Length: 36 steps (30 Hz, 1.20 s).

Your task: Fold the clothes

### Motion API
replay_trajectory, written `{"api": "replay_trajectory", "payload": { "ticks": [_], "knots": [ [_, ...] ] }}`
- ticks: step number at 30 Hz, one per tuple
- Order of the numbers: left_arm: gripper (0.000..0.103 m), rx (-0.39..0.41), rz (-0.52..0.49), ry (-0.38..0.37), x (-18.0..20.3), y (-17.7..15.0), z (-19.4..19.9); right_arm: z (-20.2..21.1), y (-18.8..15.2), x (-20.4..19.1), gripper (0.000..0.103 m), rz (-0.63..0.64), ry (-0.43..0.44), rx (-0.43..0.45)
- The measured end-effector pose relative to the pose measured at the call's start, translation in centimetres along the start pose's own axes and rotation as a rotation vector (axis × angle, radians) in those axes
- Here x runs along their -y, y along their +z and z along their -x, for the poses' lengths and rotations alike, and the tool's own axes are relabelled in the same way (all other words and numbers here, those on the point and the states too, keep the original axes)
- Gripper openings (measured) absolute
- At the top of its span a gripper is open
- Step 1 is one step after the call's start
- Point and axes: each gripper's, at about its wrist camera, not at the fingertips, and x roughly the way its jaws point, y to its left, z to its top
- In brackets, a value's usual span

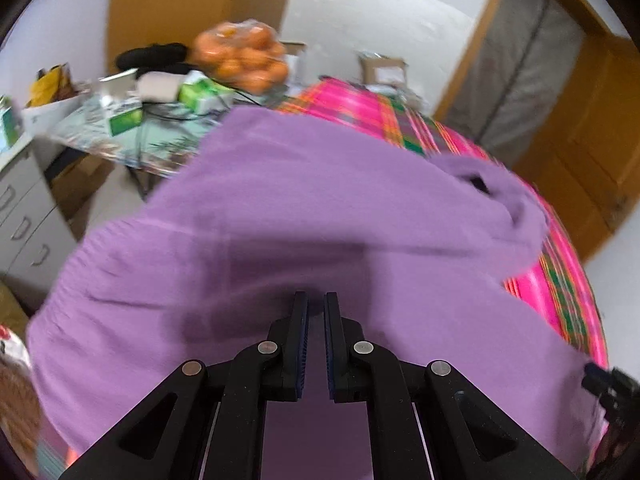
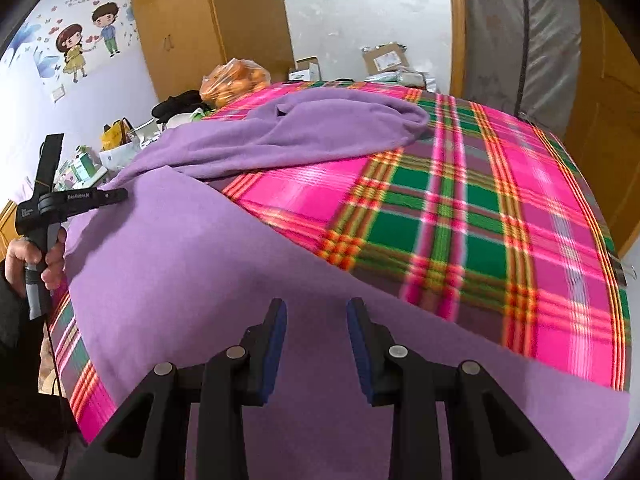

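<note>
A bed covered by a pink, green and orange plaid blanket (image 2: 460, 216) fills most of the right wrist view; its far part also shows in the left wrist view (image 1: 360, 108). Spread over the near and left parts of the blanket lies a purple fleece garment (image 2: 192, 256), which covers the middle of the left wrist view (image 1: 304, 208). One sleeve or hood end of it lies bunched toward the far side of the bed, resting on the plaid.

Beyond the bed stand a wooden wardrobe (image 2: 208, 24) and a cluttered side surface (image 1: 132, 136) that bears green boxes and a clear bag of oranges (image 1: 244, 60). Cartoon wall stickers (image 2: 86, 40) mark the wall at the left.

The right gripper (image 2: 316, 312) hovers over the purple cloth with its jaws partly apart and nothing between the blue pads. The left gripper (image 1: 316, 308) points down at the garment, its jaws almost closed with only a narrow slit between them; whether a fold of fabric is pinched there cannot be told. In the right wrist view the left gripper (image 2: 116, 194) is seen side-on at the garment's left edge, its handle gripped by the person's left hand (image 2: 38, 258).
</note>
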Motion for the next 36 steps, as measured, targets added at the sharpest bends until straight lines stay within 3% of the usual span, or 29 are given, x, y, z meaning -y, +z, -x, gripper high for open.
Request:
{"api": "replay_trajectory", "payload": {
  "ticks": [3, 7, 16, 17, 19, 27, 36],
  "knots": [
    [0.007, 0.012, 0.017, 0.002, -1.2, 1.2, -0.1, -1.0, 0.8, -0.7, 0.032, 0.015, 0.009, -0.007],
    [0.007, -0.032, 0.057, 0.03, -2.5, 2.3, -1.9, -1.7, 1.4, -1.3, 0.032, 0.027, 0.015, -0.012],
    [0.008, 0.065, 0.035, 0.01, -4.2, 6.4, 0.9, -2.9, 3.1, -2.6, 0.032, 0.034, 0.062, 0.009],
    [0.016, 0.069, 0.027, 0.005, -4.3, 7.1, 0.8, -3.0, 3.4, -2.6, 0.032, 0.03, 0.067, 0.016],
    [0.021, 0.063, 0.032, 0.002, -4.8, 8.5, 0.2, -3.3, 4.1, -2.7, 0.032, 0.022, 0.076, 0.03],
    [0.023, -0.038, 0.066, 0.015, -5.2, 12.9, -6.0, -4.4, 6.7, -2.9, 0.033, -0.04, 0.143, 0.065],
    [0.023, -0.132, 0.056, 0.057, -6.2, 15.6, -11.3, -5.3, 8.7, -5.1, 0.033, 0.045, 0.155, 0.053]
  ]
}}
